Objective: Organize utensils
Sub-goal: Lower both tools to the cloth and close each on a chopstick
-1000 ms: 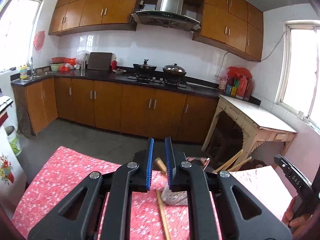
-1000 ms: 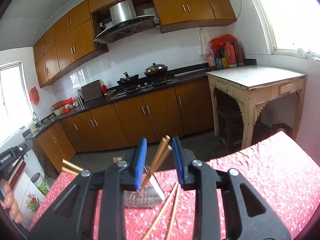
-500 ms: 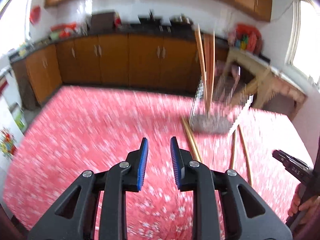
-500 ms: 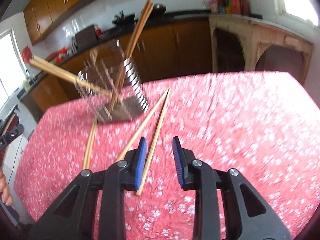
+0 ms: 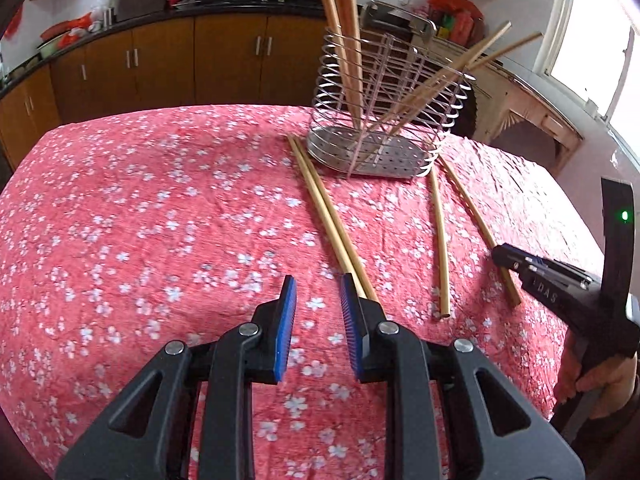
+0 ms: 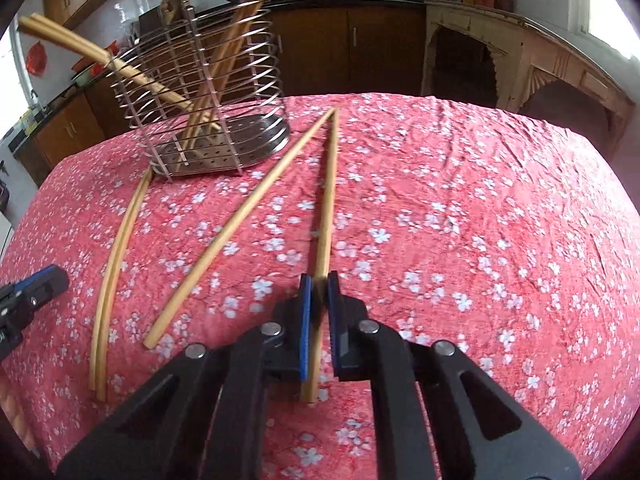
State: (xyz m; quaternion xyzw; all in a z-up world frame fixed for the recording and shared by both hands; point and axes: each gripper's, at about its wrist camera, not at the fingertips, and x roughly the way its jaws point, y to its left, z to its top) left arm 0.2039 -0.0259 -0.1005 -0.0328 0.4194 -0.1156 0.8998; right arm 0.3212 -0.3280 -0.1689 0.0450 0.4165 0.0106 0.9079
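A wire utensil holder stands at the far side of the red flowered tablecloth, with several wooden chopsticks leaning in it. More chopsticks lie loose on the cloth. My left gripper hovers low and open, with only cloth between its pads; a pair of chopsticks runs just past its right finger. My right gripper has its jaws closing tight on one chopstick near its near end, and the pads press on it. A second single chopstick lies to its left.
In the right wrist view the holder sits far left, the pair of chopsticks curves along the left side, and my left gripper shows at the left edge. Brown cabinets and a pale side table stand beyond the table.
Both grippers dropped and tipped down from facing the kitchen to just above the cloth. The right jaws closed onto a chopstick. The left jaws stand slightly wider apart.
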